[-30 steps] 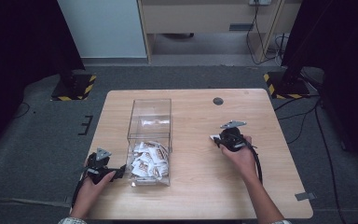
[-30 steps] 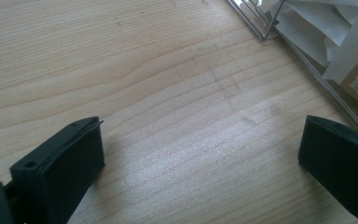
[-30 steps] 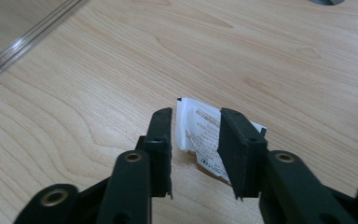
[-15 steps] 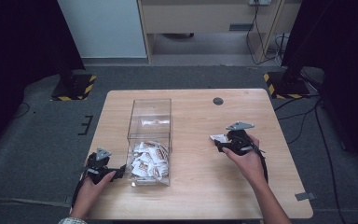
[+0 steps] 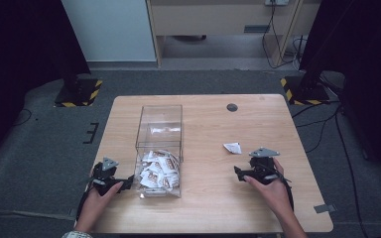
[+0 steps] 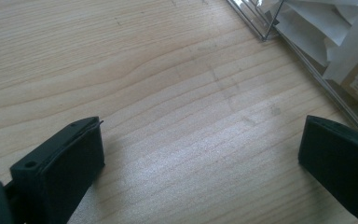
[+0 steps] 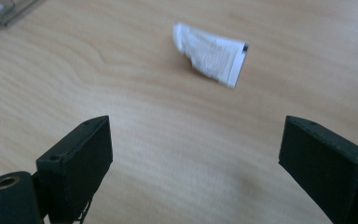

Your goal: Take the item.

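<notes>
Table [image 5: 203, 208], clear box [image 5: 159, 148] w/ packets [image 5: 156, 168], print too small to read. Loose packet [image 5: 232, 148] lies apart from right gripper [image 5: 240, 173], jaws just opened wide, nothing between. Left gripper [image 5: 127, 183] beside box, jaws apart, tips cut off in its own view.

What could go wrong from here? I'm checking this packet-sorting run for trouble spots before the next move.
1. The single packet lies flat and loose on the table, apart from the right gripper, whose jaws have just been opening with nothing between them; a regrasp may slide it instead of lifting it.
2. The clear box is thin-walled and heaped with packets; the open left gripper beside it could nudge it.
</notes>
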{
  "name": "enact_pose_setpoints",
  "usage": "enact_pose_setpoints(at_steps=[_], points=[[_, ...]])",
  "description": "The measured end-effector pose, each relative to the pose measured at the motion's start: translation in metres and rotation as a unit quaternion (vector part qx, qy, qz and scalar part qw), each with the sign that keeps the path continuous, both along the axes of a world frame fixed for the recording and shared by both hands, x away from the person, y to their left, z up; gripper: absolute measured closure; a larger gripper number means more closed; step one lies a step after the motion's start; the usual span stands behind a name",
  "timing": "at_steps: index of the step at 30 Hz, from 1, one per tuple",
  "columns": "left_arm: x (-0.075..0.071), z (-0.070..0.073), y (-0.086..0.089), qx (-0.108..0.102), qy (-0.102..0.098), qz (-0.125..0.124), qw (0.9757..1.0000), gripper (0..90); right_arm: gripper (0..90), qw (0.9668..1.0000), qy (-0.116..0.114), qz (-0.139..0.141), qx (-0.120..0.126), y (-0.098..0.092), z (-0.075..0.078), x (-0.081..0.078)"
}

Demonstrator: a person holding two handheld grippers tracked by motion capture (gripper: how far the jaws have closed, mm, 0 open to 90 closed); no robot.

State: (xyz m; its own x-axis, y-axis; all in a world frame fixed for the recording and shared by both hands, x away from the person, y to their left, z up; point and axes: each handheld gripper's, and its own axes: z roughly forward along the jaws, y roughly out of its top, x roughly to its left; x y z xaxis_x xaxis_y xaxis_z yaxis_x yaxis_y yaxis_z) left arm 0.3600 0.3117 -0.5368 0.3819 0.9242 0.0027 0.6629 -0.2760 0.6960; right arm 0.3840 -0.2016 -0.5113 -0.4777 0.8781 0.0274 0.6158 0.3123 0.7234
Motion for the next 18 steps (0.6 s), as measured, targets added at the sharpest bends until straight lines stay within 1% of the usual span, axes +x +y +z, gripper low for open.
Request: enact_pose_setpoints(at_steps=[2, 7, 8, 10, 12, 13, 18], points=[[0.0, 0.0, 0.0, 0.0, 0.0, 0.0, 1.0, 0.0, 7.4, 0.9999, 0.014, 0.005, -0.007, -0.002, -0.007, -0.004], [0.0, 0.0, 0.0, 0.0, 0.0, 0.0, 1.0, 0.0, 6.1, 0.9994, 0.032, 0.005, -0.009, -0.002, -0.02, -0.008], [0.0, 0.0, 0.0, 0.0, 0.0, 0.0, 1.0, 0.0, 5.1, 0.9994, 0.03, 0.005, -0.012, -0.002, -0.022, -0.008], [0.0, 0.0, 0.0, 0.0, 0.0, 0.0, 1.0, 0.0, 4.4, 0.9996, 0.018, 0.006, -0.02, 0.0, -0.025, -0.009], [0.0, 0.0, 0.0, 0.0, 0.0, 0.0, 1.0, 0.0, 2.6, 0.9998, 0.012, 0.003, -0.018, 0.002, -0.026, -0.01], [0.0, 0.0, 0.0, 0.0, 0.0, 0.0, 1.0, 0.0, 2.5, 0.9999, 0.004, 0.006, -0.015, 0.002, -0.028, -0.01], [0.0, 0.0, 0.0, 0.0, 0.0, 0.0, 1.0, 0.0, 2.5, 0.9999, 0.005, 0.006, -0.015, 0.002, -0.028, -0.01]])
